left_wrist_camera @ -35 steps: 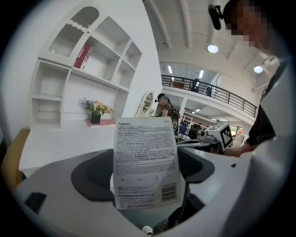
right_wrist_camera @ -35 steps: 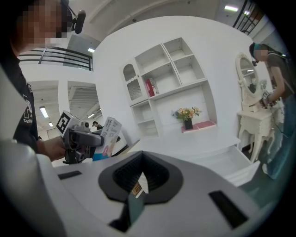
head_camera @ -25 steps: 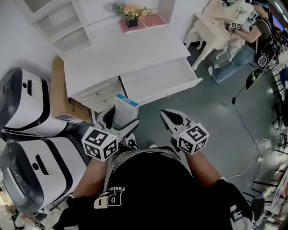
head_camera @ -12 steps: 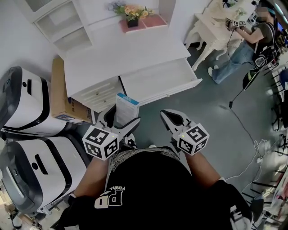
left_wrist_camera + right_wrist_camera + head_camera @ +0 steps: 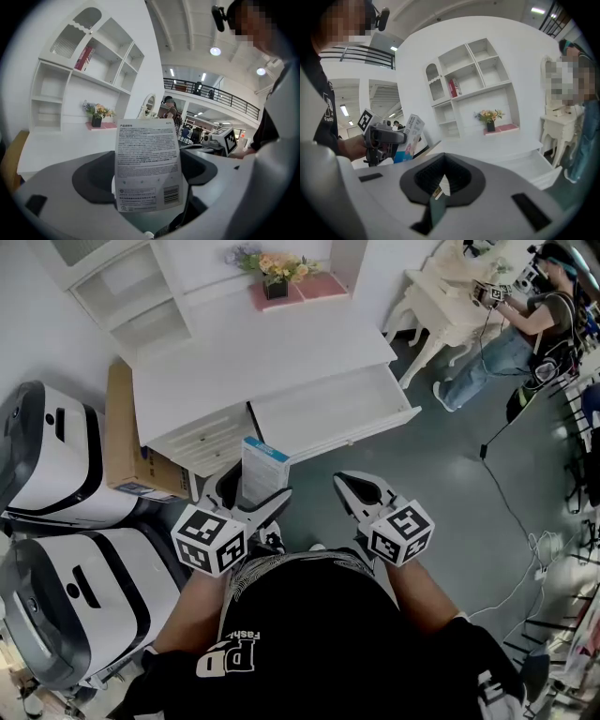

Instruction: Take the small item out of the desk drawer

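- Head view: the left tongs (image 5: 250, 503) gripped a small box (image 5: 262, 465) at lower centre of the frame, below the open drawer (image 5: 330, 414) of the white bench (image 5: 253, 357) and well apart from it.
- The box's blue-edged end pointed up the frame toward the bench, and its other end sat between the jaws.
- The right tongs (image 5: 348, 485) hung just right of centre with jaws together and nothing in them.
- Left gripper view: the box filled the middle, pinched at its two side edges by the jaws.
- Its long axis stood upright. The printed back faced the camera, with the barcode at the low end, down by the root of the jaws.
- Right gripper view: the jaws met in a thin slit at lower centre and held nothing. The left tongs and the box showed at middle left, and the drawer at lower right.
- Judgement: the box looked already out of the drawer, so what remained was carrying it clear. That called for a steady squeeze on the side edges, the long axis kept upright so the box did not swing, and the right tongs kept out of its path.
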A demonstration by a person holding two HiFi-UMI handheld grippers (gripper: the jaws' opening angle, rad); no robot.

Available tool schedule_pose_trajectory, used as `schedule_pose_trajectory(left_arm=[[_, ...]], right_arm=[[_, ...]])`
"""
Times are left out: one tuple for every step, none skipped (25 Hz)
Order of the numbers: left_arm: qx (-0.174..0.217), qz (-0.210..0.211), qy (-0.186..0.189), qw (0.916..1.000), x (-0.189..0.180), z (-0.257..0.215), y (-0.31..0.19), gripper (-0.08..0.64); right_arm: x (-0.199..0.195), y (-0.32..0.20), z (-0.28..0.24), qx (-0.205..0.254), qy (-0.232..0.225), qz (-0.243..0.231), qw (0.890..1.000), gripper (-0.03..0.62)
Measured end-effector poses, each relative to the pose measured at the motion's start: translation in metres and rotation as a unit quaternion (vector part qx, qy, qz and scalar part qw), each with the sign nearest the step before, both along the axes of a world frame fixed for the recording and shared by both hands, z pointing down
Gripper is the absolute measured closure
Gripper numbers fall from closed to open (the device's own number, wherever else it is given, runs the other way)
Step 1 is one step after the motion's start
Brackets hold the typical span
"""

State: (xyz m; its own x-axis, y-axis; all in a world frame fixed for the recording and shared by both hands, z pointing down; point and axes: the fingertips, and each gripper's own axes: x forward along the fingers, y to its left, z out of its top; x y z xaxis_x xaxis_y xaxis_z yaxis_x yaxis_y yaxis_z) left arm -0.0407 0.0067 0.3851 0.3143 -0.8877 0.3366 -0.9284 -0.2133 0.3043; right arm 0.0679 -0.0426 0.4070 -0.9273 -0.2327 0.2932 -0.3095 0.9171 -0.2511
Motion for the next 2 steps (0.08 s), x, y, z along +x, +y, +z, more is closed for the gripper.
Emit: schedule_pose_trajectory(left_arm=[[0.000, 0.001, 0.000, 1.0000, -0.0002, -0.0003, -0.0002, 0.135], [0.001, 0.002, -0.001, 1.0000, -0.0004, -0.0006, -0.0003, 0.135]], right_arm=[[-0.0006, 0.0001, 0.0002, 0.000, 0.000, 0.000, 1.000, 0.586], [-0.0012, 0.0002, 0.0005, 0.000, 0.001, 0.000, 1.000, 0.586]])
